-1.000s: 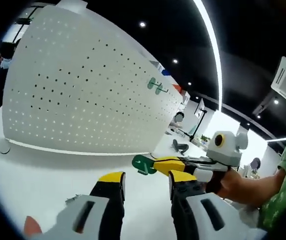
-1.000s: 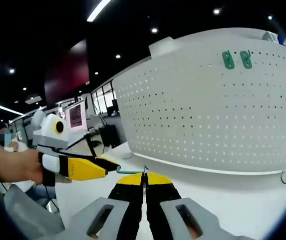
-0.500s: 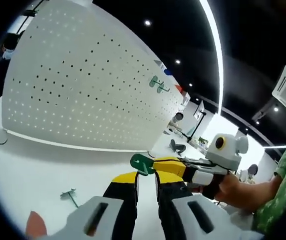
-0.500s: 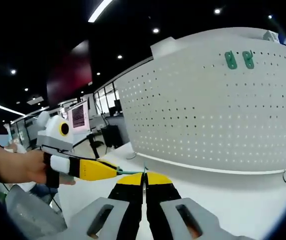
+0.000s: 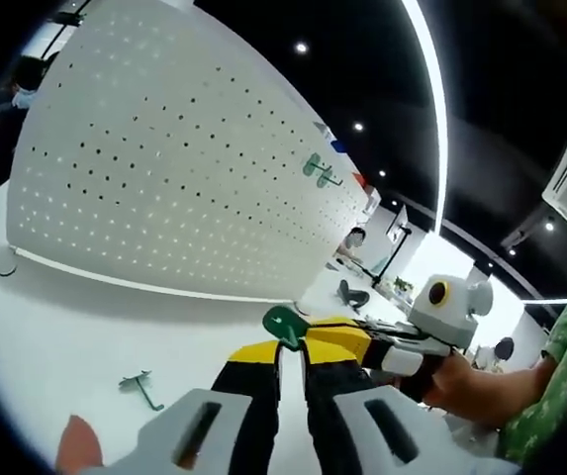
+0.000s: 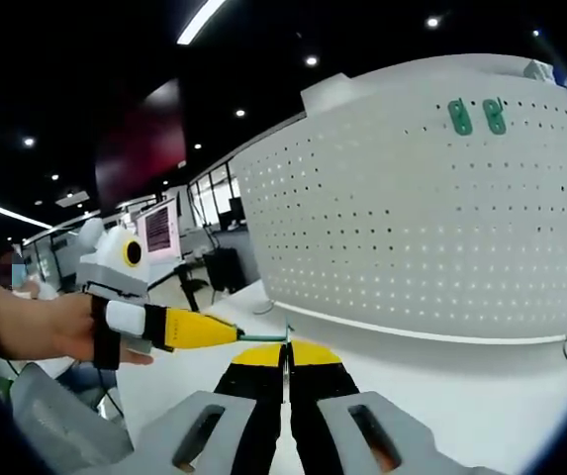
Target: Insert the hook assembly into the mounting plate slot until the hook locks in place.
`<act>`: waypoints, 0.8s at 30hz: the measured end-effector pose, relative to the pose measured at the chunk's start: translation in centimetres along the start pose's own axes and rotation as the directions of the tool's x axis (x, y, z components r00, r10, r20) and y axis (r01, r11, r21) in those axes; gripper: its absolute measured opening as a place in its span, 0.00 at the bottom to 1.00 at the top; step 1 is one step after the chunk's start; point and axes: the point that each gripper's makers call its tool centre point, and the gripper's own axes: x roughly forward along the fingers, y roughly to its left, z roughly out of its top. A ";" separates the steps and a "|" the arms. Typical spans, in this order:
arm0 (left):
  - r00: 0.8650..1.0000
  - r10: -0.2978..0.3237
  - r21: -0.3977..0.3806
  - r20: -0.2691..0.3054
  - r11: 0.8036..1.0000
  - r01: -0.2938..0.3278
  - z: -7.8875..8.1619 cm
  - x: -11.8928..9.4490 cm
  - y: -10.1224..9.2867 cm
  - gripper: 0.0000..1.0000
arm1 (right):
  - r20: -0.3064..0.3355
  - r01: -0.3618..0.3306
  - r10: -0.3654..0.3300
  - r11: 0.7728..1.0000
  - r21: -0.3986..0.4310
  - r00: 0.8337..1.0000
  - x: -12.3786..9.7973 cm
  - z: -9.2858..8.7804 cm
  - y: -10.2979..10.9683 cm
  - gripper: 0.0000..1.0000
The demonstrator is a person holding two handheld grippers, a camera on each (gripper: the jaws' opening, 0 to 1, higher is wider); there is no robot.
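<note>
Green hook (image 6: 261,337) sits pinched between my two grippers, low over the white desk (image 5: 85,327). My right gripper (image 6: 285,348) is shut tight on its thin stem. My left gripper (image 5: 291,348) looks almost shut beside the hook's flat green end (image 5: 285,324); I cannot tell if it really grips. I think a crooked pull could bend or drop it. The left gripper view shows another hook (image 5: 141,387) lying on the desk. Two hooks (image 6: 476,116) already hang on the board (image 6: 412,218).

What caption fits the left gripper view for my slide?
Left tongs and right tongs meet at a green hook before the white pegboard; another hook lies on the table.
</note>
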 end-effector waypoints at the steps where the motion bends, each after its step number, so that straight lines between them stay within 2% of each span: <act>1: 1.000 0.000 -0.005 0.001 1.000 0.000 0.0 0.0 0.0 0.08 | 0.001 0.000 0.000 1.000 -0.005 1.000 0.0 0.0 0.0 0.00; 8: 1.000 0.005 0.007 0.009 1.000 -0.005 0.2 -0.1 0.0 0.07 | -0.001 -0.005 0.005 1.000 -0.009 1.000 0.1 -0.1 0.2 0.00; 24: 1.000 0.008 0.097 0.013 0.995 -0.009 0.8 0.0 -0.7 0.03 | -0.028 -0.015 0.014 1.000 -0.014 1.000 0.3 -0.8 0.4 0.00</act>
